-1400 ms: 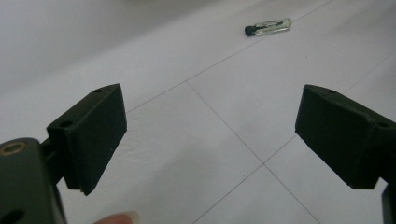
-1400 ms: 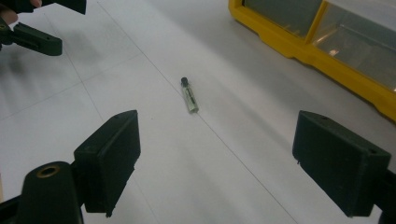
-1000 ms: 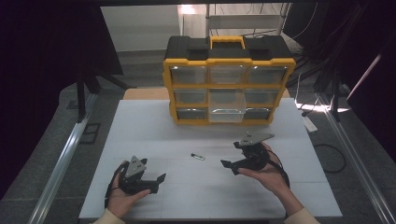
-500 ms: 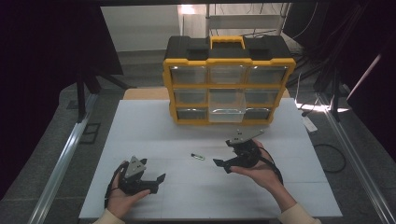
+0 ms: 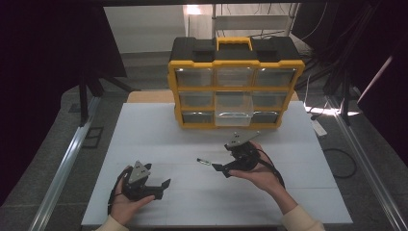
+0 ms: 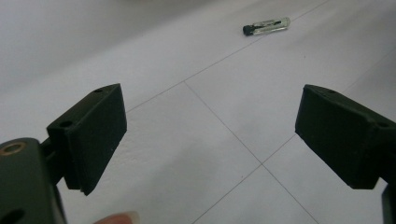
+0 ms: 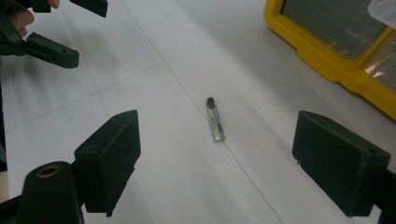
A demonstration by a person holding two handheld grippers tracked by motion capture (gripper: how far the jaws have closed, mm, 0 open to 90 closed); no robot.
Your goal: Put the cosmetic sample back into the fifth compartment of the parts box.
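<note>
High view: a white table [image 5: 159,139] carries a yellow-and-black organiser [image 5: 235,82] at its far edge, with one clear drawer [image 5: 233,109] in the middle column pulled out toward the near side. A small vial [image 5: 204,161] with a dark cap lies flat on the table, near the centre and in front of the organiser, well apart from it. The right gripper [image 5: 223,168], held in the person's right hand [image 5: 262,173], sits just right of the vial with its jaws pointing left toward it. The left gripper [image 5: 162,185], held in the left hand [image 5: 126,204], rests at the near left of the table, well apart from the vial, jaws pointing right.

Right gripper view: the jaws stand wide apart with nothing between the pads; the vial [image 7: 215,119] lies on the table ahead of them, roughly midway between the two, cap at its far end. The organiser's yellow frame [image 7: 322,51] shows at upper right, and the left gripper [image 7: 51,35] at upper left.

Left gripper view: the jaws are likewise spread wide and empty, close above the table [image 6: 187,65]; the vial [image 6: 266,25] lies far ahead, toward the right.
</note>
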